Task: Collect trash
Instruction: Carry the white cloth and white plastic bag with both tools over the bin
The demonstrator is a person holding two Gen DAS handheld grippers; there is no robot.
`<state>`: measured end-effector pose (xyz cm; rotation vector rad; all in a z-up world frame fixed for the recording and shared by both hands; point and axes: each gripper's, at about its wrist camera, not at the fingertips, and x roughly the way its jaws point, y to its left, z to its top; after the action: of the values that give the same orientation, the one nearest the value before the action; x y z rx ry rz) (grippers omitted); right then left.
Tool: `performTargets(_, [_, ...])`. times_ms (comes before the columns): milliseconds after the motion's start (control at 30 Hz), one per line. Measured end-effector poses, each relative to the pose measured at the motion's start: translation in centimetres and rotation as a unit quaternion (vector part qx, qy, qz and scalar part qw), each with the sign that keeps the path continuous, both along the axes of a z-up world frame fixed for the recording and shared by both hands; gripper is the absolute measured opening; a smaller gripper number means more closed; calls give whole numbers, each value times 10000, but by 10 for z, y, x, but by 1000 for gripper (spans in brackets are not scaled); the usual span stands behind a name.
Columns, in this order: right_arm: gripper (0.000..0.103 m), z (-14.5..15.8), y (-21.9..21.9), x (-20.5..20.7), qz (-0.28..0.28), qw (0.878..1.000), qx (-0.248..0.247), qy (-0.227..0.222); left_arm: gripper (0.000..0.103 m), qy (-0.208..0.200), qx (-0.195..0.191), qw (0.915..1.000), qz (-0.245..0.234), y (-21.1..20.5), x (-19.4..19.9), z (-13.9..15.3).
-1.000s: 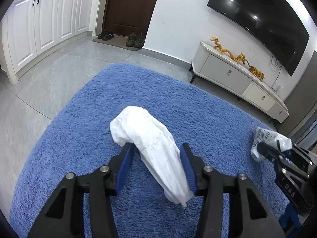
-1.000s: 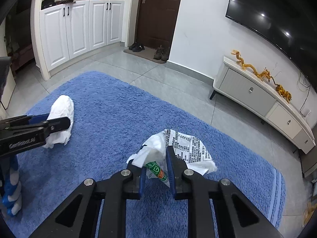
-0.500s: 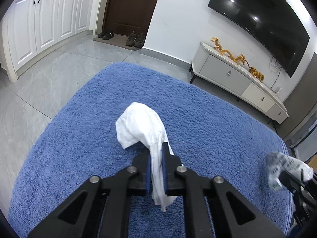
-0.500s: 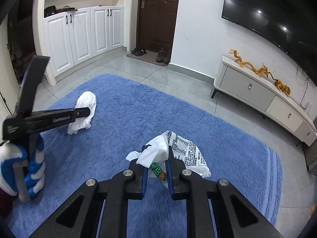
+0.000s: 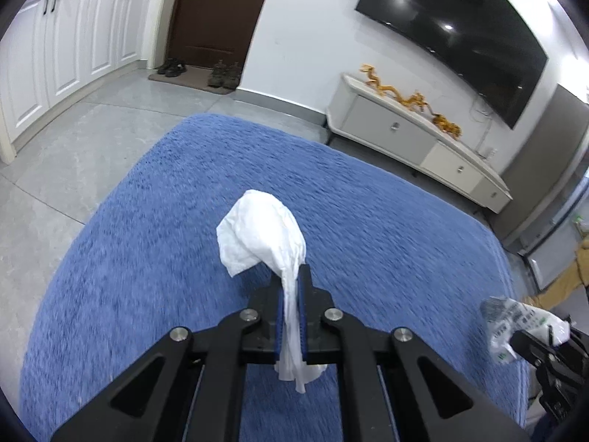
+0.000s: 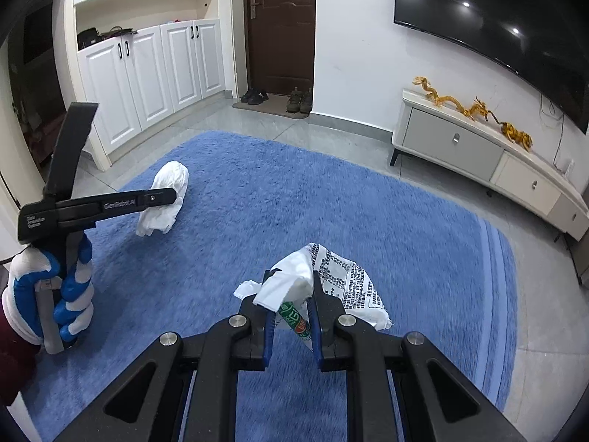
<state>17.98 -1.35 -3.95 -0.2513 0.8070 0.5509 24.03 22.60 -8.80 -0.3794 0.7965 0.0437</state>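
Note:
My left gripper (image 5: 292, 276) is shut on a crumpled white tissue (image 5: 263, 228) and holds it up above the blue rug (image 5: 147, 243). The tissue droops over and hangs down between the pads. My right gripper (image 6: 291, 294) is shut on a crumpled printed plastic wrapper (image 6: 342, 283), also lifted above the rug (image 6: 331, 202). The right wrist view shows the left gripper (image 6: 162, 197) at the left with the tissue (image 6: 163, 202), held by a gloved hand (image 6: 48, 294). The wrapper (image 5: 515, 320) shows at the left wrist view's right edge.
A white TV cabinet (image 6: 478, 151) with gold dragon figures stands along the right wall under a TV (image 6: 497, 18). White cupboards (image 6: 147, 70) line the left. A dark door (image 6: 281, 25) with shoes (image 6: 276, 97) is at the back. Grey tile floor surrounds the rug.
My left gripper closed on the tissue and lifted it off the rug. My right gripper rose further, still holding the wrapper.

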Motion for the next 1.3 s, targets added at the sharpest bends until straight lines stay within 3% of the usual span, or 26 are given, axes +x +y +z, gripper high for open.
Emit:
performTargets(700, [15, 31, -58, -97, -308, 9978, 582, 23, 6, -486, 114, 9929, -1081, -72, -129, 50])
performTargets(1300, [15, 45, -127, -150, -901, 9920, 888, -38, 6, -604, 320, 9821, -1755, -141, -178, 60])
